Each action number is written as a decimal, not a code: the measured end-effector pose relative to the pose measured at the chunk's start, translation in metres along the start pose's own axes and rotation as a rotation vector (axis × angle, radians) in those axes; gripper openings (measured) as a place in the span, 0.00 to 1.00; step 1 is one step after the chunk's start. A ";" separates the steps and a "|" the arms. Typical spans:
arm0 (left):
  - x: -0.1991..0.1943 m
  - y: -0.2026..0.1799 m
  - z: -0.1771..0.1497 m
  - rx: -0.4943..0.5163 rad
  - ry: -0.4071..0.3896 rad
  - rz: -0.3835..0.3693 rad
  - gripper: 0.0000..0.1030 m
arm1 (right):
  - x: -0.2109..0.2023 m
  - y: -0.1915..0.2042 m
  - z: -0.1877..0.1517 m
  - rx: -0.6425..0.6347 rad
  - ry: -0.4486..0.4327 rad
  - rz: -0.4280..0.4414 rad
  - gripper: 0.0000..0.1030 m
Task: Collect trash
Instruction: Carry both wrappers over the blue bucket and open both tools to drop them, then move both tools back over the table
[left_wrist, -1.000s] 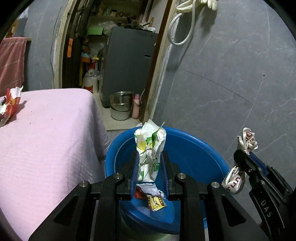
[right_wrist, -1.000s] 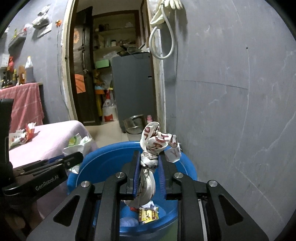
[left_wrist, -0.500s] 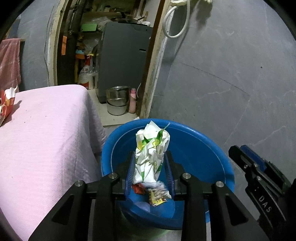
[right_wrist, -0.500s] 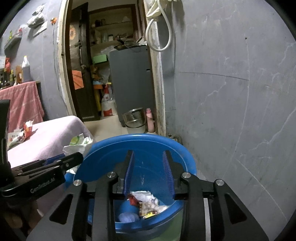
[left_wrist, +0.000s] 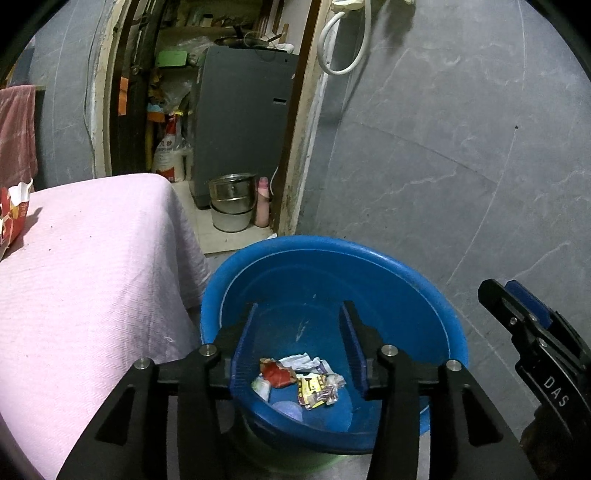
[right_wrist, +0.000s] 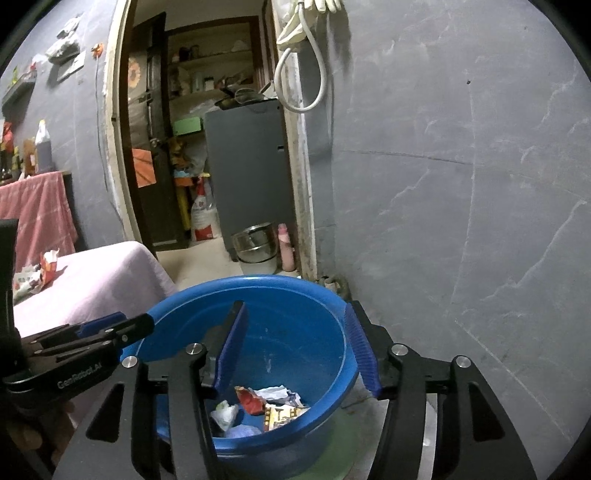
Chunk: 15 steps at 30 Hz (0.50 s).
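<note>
Our left gripper (left_wrist: 299, 343) hangs over the round blue plastic basin (left_wrist: 369, 258) with its jaws apart and nothing between them; they have just been opening. Below and just ahead of its blue pads, on the basin floor, lies the heap of crumpled wrappers (left_wrist: 299, 380), red, white and yellow, loose and not touching either finger.

Our right gripper (right_wrist: 295, 343) sits beside it over the same basin, jaws spread wider and likewise bare, having just been opening too. Its right finger reaches out past the basin's rim, its left finger over the inside. The same heap lies beneath its fingertips.

We judge both loads delivered, so the next piece of trash is what matters. It is the torn red and white paper carton (left_wrist: 14, 214), lying on the pink cloth-covered surface (left_wrist: 92, 277) far off to the left of the left gripper and a little beyond it, well apart from the basin. From the right gripper it is farther still, past the left gripper's body. So the left hand is the nearer one. The carton's long axis we cannot tell, since it is cut by the frame edge in one view and small in the other
</note>
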<state>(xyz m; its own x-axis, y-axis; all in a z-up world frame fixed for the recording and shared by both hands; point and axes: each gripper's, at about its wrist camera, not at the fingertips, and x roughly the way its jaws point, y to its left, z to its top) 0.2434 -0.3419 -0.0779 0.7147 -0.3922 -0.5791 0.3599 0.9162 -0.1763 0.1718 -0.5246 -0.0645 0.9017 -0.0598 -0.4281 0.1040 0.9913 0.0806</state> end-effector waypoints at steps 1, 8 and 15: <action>-0.001 0.001 0.000 -0.004 -0.002 -0.005 0.41 | -0.001 0.000 0.001 0.000 -0.003 -0.001 0.54; -0.013 0.001 0.008 -0.022 -0.047 -0.012 0.49 | -0.009 -0.002 0.006 -0.001 -0.030 -0.009 0.58; -0.031 0.000 0.021 -0.017 -0.084 -0.005 0.60 | -0.022 0.000 0.013 -0.003 -0.067 -0.015 0.66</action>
<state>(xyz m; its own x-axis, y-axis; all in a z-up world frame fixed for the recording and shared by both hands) 0.2337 -0.3313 -0.0433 0.7610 -0.4012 -0.5098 0.3536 0.9154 -0.1926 0.1575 -0.5253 -0.0434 0.9261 -0.0820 -0.3684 0.1163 0.9906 0.0718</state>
